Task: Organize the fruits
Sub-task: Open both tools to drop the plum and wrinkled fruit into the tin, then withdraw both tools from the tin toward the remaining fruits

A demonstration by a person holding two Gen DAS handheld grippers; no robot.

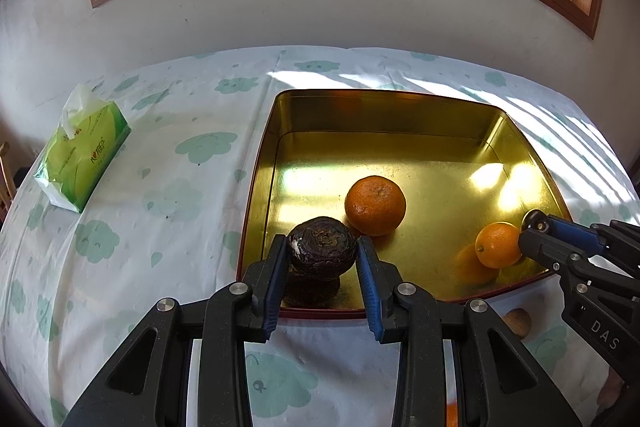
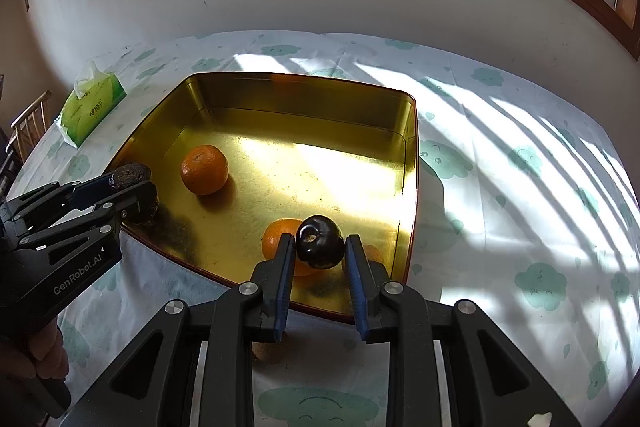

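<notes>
Placing two dark fruits into the tin (image 1: pixel 400 107) at once: each gripper should bring its fruit down until it rests on the tin floor, part its jaws only then, and back out along its own line of approach so that nothing rolls. The left gripper (image 1: pixel 322 251) is clamped on a wrinkled dark fruit (image 1: pixel 322 245), held between the blue pads just inside the tin's near-left corner; whether the fruit already touches the floor cannot be told, though its reflection lies close beneath it. A large orange (image 1: pixel 375 205) sits just beyond this fruit, near enough to be nudged if the fruit is pushed forward. The right gripper (image 2: pixel 318 247) is closed on a glossy black fruit (image 2: pixel 320 242), gripped at its sides, stem end toward the camera, above the near-right part of the tin. A small orange (image 2: pixel 278 237) lies directly behind and below the black fruit, so the drop should fall beside it, not on it. One brown fruit (image 1: pixel 518 322) remains on the tablecloth (image 1: pixel 160 187), outside the tin's near rim, between the two grippers. A tissue pack (image 1: pixel 82 155) lies well apart at the far left.
</notes>
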